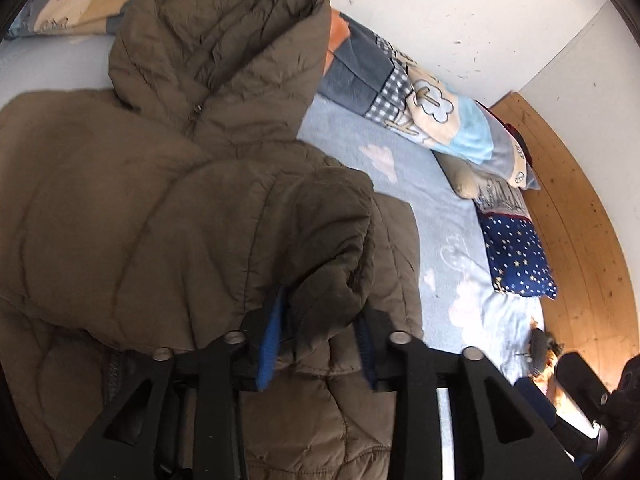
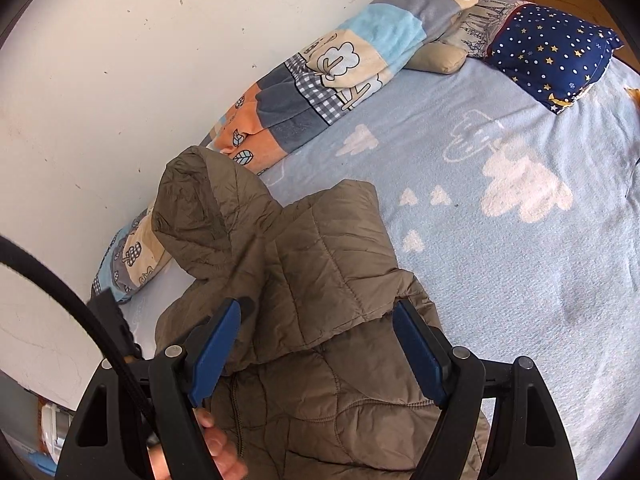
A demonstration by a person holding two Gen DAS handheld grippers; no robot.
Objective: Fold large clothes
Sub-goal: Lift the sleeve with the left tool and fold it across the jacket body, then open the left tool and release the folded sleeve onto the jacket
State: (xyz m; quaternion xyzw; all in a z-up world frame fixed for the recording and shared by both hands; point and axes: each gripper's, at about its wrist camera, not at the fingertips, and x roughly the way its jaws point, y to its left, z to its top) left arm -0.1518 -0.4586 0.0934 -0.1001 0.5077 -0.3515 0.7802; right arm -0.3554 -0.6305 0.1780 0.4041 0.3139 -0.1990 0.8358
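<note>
My left gripper (image 1: 318,344) has its jaws clamped on a bunched fold of the olive puffer jacket (image 1: 160,208), which lies on the bed's light blue blanket (image 1: 440,240) with its hood (image 1: 216,40) toward the wall. My right gripper (image 2: 320,344) hovers above the jacket, jaws spread wide, holding nothing.

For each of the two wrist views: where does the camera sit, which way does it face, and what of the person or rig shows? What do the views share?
Left wrist: behind the left gripper, looking down over the jacket toward the wooden headboard; its fingers pinch a sleeve.
Right wrist: behind the right gripper, facing across the bed toward the wall; its jaws are open over the jacket, and a bare hand shows below.
Shared: jacket, patchwork blanket, star pillow.
</note>
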